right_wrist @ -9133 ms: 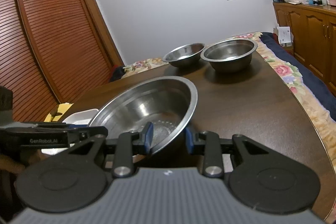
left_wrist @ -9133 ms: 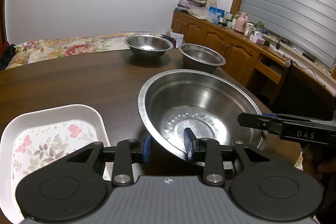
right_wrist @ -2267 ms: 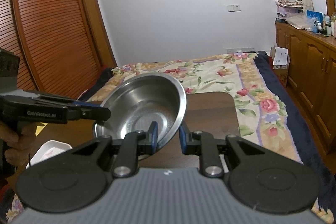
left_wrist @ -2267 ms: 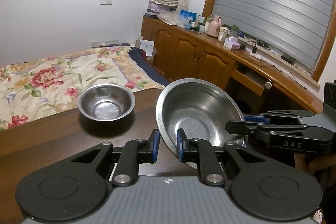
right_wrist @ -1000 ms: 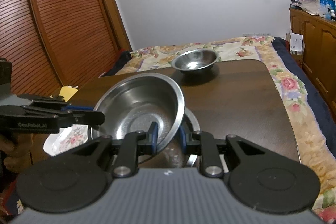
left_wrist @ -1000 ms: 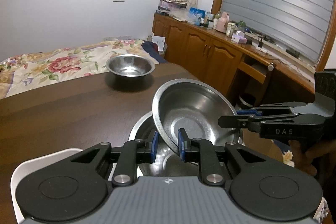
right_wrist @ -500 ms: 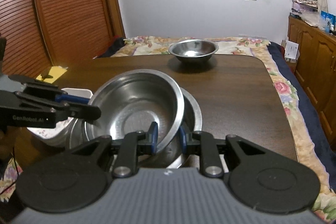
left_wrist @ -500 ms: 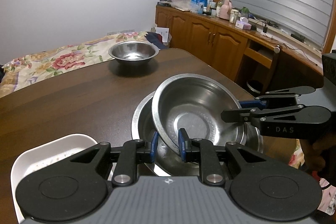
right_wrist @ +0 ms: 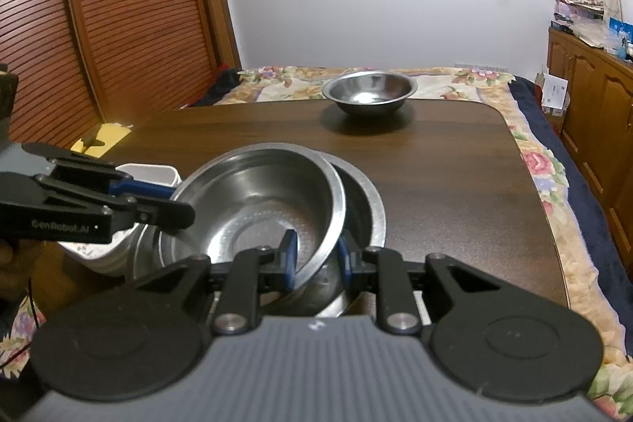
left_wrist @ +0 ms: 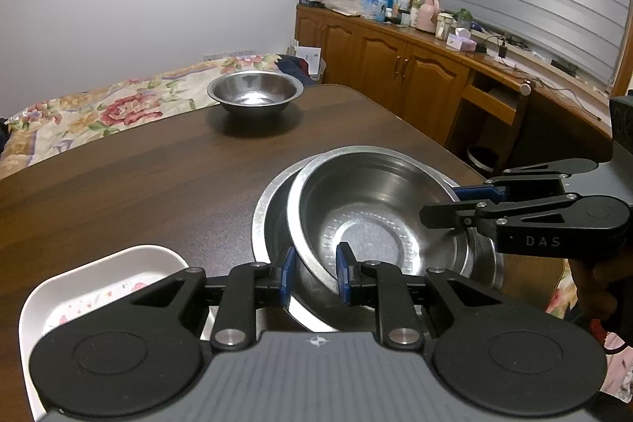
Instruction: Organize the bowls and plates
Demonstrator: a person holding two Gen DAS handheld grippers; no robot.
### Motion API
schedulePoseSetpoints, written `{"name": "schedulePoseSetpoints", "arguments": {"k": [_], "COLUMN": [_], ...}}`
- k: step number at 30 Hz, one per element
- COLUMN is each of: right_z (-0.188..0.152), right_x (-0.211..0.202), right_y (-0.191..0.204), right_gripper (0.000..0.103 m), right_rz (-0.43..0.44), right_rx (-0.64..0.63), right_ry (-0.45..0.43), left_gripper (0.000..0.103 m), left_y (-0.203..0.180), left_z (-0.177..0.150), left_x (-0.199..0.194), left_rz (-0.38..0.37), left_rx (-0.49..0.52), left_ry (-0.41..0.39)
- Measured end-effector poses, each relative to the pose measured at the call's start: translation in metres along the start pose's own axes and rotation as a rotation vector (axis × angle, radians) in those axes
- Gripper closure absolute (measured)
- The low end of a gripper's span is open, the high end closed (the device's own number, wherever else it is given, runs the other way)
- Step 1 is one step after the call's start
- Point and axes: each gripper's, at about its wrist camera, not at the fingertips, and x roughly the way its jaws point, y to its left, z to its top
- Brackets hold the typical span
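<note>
Two grippers are clamped on one steel bowl (left_wrist: 372, 216): left gripper (left_wrist: 314, 273) on the near rim, right gripper (right_wrist: 314, 260) on the opposite rim. It is nested, tilted, in a larger bowl (left_wrist: 273, 220). Uneven release could leave it cocked or clattering. Dark wooden table (left_wrist: 138, 176); third bowl (left_wrist: 255, 95) far off; white dish (left_wrist: 99, 287) beside; bedroom.
</note>
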Motion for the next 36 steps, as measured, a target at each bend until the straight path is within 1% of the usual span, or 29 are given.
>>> {"name": "schedulePoseSetpoints", "arguments": {"k": [15,36], "right_z": [0.001,0.014], "right_x": [-0.002,-0.013], "right_y": [0.000,-0.004], "right_gripper": [0.080,0.079], "right_rz": [-0.010,-0.005], "right_rx": [-0.008,0.000], "right_ry": [-0.008,-0.074], "left_gripper": [0.080,0.080], "left_y": [0.002,0.001], "left_z": [0.002,0.015], "left_x": [-0.002,-0.006], "left_rz": [0.011,0.017], "left_rx": [-0.006,0.001], "left_ry": [-0.016,-0.061]}}
